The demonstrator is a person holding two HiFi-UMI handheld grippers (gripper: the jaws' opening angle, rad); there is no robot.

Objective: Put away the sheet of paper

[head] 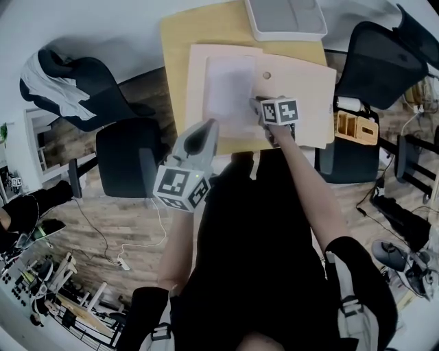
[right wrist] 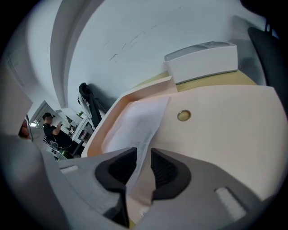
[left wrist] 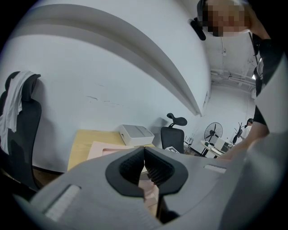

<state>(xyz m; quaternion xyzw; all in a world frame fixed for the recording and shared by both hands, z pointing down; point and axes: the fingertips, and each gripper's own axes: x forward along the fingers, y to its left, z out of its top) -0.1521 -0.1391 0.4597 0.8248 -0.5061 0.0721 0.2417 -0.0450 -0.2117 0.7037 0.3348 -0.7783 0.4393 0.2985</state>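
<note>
A white sheet of paper [head: 230, 89] lies inside an open pink folder [head: 309, 103] on the wooden table [head: 175, 41]. My right gripper [head: 255, 108] sits low over the sheet's right edge. In the right gripper view its jaws [right wrist: 143, 164] stand apart, and the paper [right wrist: 135, 126] edge runs between them without being pressed. The folder's flap [right wrist: 225, 121] with a brass snap [right wrist: 183, 115] lies to the right. My left gripper [head: 209, 127] hangs off the table's near edge, pointing at the folder [left wrist: 105, 150]. Its jaws [left wrist: 144, 155] are shut on nothing.
A white box [head: 285, 17] stands at the table's far end, behind the folder. Black office chairs flank the table at left [head: 127, 161] and right [head: 377, 62]. An orange wooden organiser [head: 357, 127] sits by the right chair. Cables run across the wood floor.
</note>
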